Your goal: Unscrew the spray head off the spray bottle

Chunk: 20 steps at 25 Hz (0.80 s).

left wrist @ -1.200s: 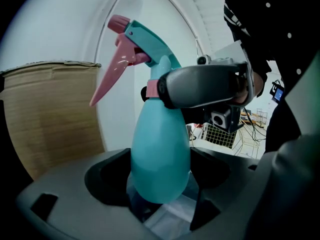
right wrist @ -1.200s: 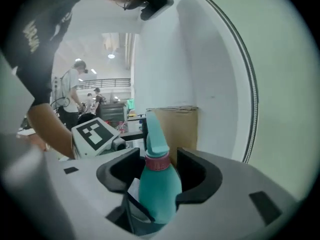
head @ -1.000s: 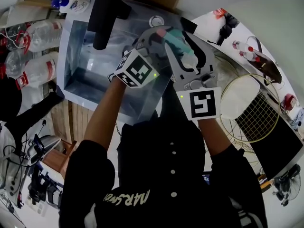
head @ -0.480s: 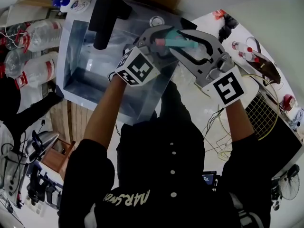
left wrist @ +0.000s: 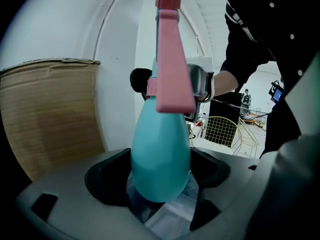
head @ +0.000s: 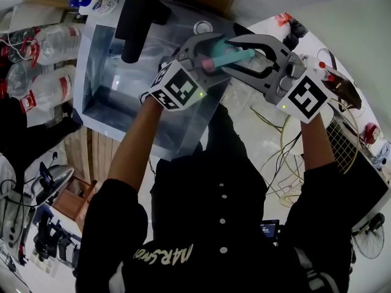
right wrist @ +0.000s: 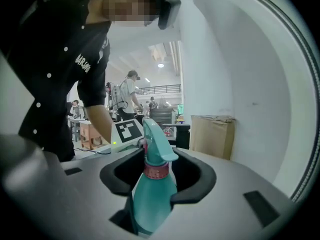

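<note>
The teal plastic spray bottle (head: 241, 55) hangs in the air between both tools, lying nearly level above a shiny steel basin (head: 98, 72) and touching no worktop. The left gripper (head: 211, 54) reaches in from the left and is clenched on the bottle. In the left gripper view the rounded teal body fills the gap between its jaws, and a long pink trigger (left wrist: 172, 69) rises beyond them. The right gripper (head: 233, 52) comes in from the right, opposite the left one. In the right gripper view the bottle sits deep in the throat of its jaws. A pink ribbed collar (right wrist: 156, 171) and the teal spray head (right wrist: 156, 139) stand just past them. These jaws have just eased slightly wider, but both sides touch the bottle.
</note>
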### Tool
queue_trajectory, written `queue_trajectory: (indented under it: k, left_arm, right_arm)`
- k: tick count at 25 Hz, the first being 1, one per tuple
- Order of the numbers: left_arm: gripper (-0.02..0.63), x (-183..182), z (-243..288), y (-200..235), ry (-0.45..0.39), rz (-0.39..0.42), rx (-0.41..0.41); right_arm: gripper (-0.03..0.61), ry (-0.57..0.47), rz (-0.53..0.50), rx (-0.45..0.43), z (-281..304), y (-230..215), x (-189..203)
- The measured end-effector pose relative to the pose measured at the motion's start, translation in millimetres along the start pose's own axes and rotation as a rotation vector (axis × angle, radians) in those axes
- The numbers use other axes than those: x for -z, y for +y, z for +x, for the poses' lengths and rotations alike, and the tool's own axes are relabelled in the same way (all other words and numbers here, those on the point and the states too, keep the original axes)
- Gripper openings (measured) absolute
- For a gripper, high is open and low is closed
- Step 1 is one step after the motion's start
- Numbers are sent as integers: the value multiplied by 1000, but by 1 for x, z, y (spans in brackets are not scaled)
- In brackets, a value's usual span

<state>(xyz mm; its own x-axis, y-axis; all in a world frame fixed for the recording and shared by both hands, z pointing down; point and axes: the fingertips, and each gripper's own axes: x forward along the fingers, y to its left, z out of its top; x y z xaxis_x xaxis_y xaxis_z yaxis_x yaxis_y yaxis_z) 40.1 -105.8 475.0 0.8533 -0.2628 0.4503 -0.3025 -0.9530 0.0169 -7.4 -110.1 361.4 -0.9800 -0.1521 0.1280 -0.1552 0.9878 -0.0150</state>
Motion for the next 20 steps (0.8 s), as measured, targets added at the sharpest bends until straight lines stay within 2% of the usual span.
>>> queue_trajectory:
  k: [3, 6, 8, 11, 13, 14, 16, 20]
  left_arm:
    - [383, 0, 0, 0, 0, -3, -3]
    - [383, 0, -1, 1, 2, -6, -6]
    - [383, 1, -1, 1, 1, -8, -5]
    - [383, 1, -1, 2, -1, -15, -7]
    - [383, 0, -1, 1, -1, -18, -10]
    - [383, 0, -1, 1, -1, -19, -10]
    - [383, 0, -1, 1, -1, -19, -11]
    - [383, 1, 0, 1, -2, -27, -17]
  right_arm:
    - [276, -51, 61, 83, -7, -6, -9]
    - [321, -91, 117, 229, -25, -12, -14]
    - [325, -105, 151, 387, -41, -14, -16]
    - [319, -132, 203, 681, -61, -10, -25]
    - [305, -94, 231, 804, -63, 1, -23]
    - [296, -60, 242, 827, -59, 8, -20]
    - [239, -5, 263, 822, -46, 19, -13]
    - [248, 35, 290, 791, -26, 23, -8]
